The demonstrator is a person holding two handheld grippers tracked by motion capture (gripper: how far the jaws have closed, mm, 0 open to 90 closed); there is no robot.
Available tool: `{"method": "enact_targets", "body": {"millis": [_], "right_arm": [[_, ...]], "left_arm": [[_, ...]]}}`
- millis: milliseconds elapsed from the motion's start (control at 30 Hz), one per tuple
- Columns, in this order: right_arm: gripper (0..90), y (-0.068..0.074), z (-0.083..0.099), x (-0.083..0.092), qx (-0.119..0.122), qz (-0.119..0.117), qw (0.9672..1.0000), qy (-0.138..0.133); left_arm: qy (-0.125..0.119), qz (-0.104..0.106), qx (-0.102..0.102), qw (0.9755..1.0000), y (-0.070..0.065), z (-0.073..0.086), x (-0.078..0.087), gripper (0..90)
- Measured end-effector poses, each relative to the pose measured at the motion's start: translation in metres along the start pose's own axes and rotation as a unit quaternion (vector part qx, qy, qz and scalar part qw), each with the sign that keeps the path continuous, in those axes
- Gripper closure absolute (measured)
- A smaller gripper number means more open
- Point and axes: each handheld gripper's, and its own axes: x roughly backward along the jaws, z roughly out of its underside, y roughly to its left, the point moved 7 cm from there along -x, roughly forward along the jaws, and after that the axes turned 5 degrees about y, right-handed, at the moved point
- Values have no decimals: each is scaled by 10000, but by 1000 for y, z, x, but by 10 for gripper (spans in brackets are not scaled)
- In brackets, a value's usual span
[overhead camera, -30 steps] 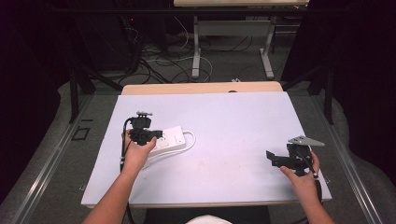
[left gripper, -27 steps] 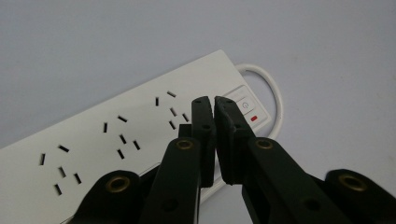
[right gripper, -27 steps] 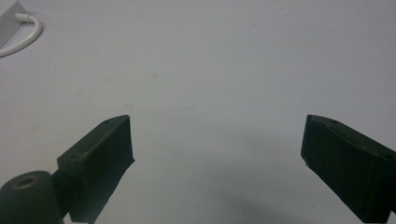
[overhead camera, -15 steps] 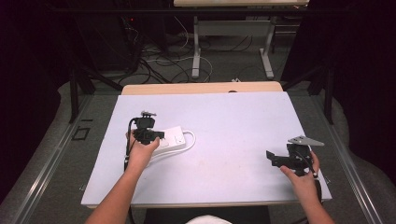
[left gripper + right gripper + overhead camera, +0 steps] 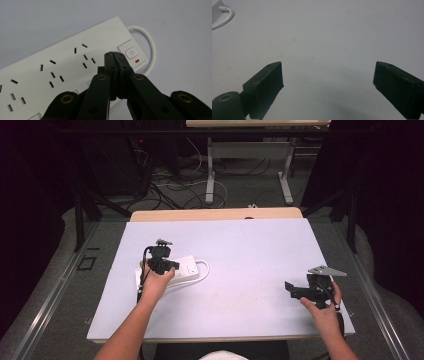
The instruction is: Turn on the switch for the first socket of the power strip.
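- Nearest the person, the right gripper (image 5: 294, 291) rests low over the bare front-right part of the pale lilac-grey table mat (image 5: 250, 250). In the right gripper view its two black jaws stand wide apart with nothing between them, only mat, and the loop of white cable (image 5: 223, 18) sits far off in the upper-left corner.
- A little farther in, on the left half of the mat, the left gripper (image 5: 162, 262) hangs right over the white plastic power strip (image 5: 187, 266), which lies flat with its cable curling round its right end.
- In the left gripper view, the left gripper's (image 5: 115, 55) jaws are pressed together with nothing pinched, forming a single blunt tip. That tip sits just beside the strip's square white power button (image 5: 131, 52), above the small red indicator (image 5: 137, 61); whether it touches the strip's face I cannot tell.
- Judged from this, the work in hand is pressing the button: the jaws are already closed for poking and roughly lined up, but the tip looks slightly short of the button, so the press itself seems left to do.
- Beyond the mat, a light wooden table edge (image 5: 215, 214).
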Motion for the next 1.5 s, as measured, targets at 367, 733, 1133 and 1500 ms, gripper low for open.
{"method": "enact_targets", "body": {"millis": [367,733,1133,1500], "right_arm": [[74,-1,1,-2,-19,40,10000,30],[72,0,2,-2,-15,22,10000,72],[72,0,2,-3,-18,5,10000,83],[72,0,2,-3,-8,3,10000,81]], "left_arm": [[178,-44,-8,9998,-5,0,-13,900],[380,-162,58,9991,-3,5,-17,900],[420,-213,123,9988,1,8,-20,899],[429,-211,111,9988,1,9,-20,899]]}}
